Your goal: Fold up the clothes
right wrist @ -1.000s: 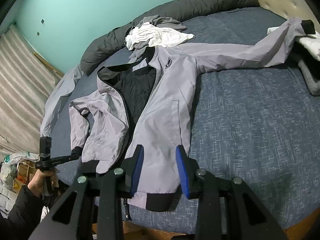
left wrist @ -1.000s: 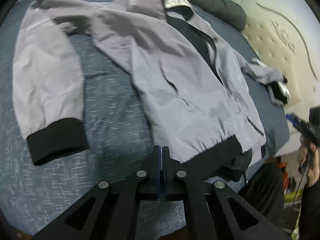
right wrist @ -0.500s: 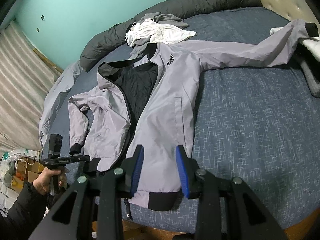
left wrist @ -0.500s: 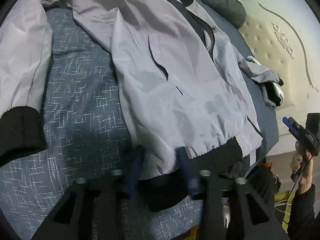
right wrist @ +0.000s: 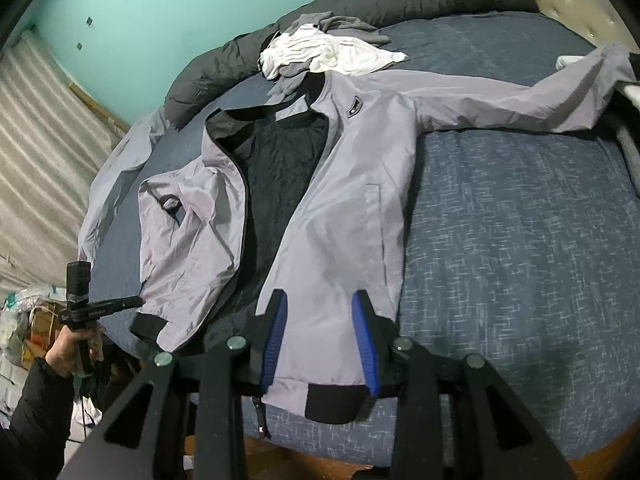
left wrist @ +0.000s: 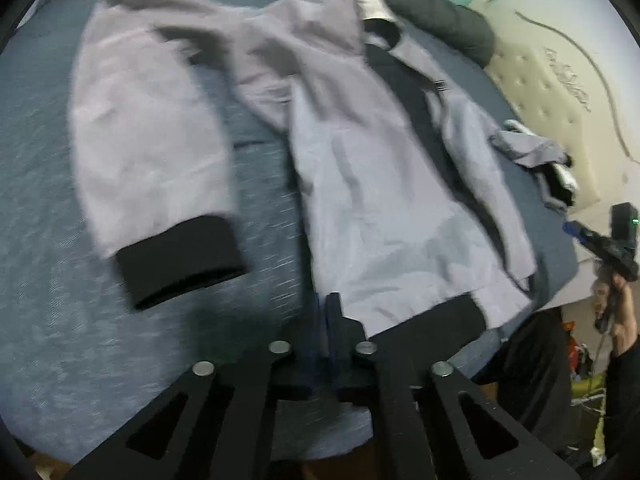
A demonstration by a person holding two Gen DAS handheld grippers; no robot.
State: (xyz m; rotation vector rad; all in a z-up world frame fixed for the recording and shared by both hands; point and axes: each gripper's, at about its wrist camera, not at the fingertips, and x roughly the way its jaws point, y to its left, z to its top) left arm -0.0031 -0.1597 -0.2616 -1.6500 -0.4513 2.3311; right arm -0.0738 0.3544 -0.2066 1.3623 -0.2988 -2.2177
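A grey jacket (right wrist: 340, 208) with a black lining and black cuffs lies open, front up, on the blue bedspread (right wrist: 520, 248). Its right sleeve (right wrist: 520, 104) stretches toward the headboard. In the left wrist view its other sleeve (left wrist: 148, 152) lies bent, with the black cuff (left wrist: 180, 260) nearest me. My left gripper (left wrist: 326, 308) is shut on the corner of the black hem (left wrist: 424, 320) and also shows in the right wrist view (right wrist: 100, 308). My right gripper (right wrist: 320, 300) is open, its blue pads (right wrist: 276, 336) straddling the right front panel just above the hem. This view is blurred.
A pile of white and grey clothes (right wrist: 332, 52) lies above the jacket's collar, beside a rolled dark duvet (right wrist: 400, 4). More clothes (left wrist: 560, 184) sit near the padded headboard (left wrist: 540, 92). The bed's near edge runs under both grippers. A curtain (right wrist: 36, 140) and boxes (right wrist: 28, 320) stand to the left.
My left gripper opened around the hem corner, shut on it and pulled back, dragging that corner outward. My right gripper moved forward over the right panel and stayed open.
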